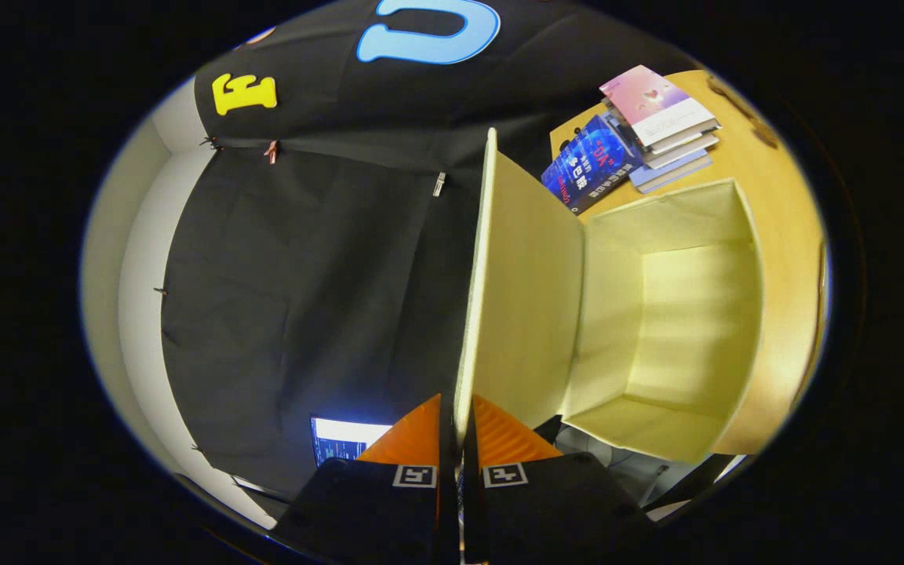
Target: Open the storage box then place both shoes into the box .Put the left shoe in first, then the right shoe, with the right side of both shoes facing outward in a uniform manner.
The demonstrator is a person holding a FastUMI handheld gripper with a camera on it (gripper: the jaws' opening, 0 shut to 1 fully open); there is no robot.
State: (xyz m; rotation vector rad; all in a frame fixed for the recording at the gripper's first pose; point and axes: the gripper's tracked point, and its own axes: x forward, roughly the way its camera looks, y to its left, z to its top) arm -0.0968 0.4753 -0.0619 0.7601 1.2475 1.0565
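The pale cream storage box [687,329] stands open on the wooden table, its bare inside showing to the right of my fingers. Its lid [526,290] is swung up, and I see it nearly edge-on. My gripper [457,416] is rolled onto its side and is shut on the lid's edge, one finger on each face of the panel. No shoe lies in the box.
A stack of books [660,125] and a dark blue book [589,161] lie on the wooden table [781,204] beyond the box. A lit screen [346,439] shows low beside my fingers, against the black cloth wall.
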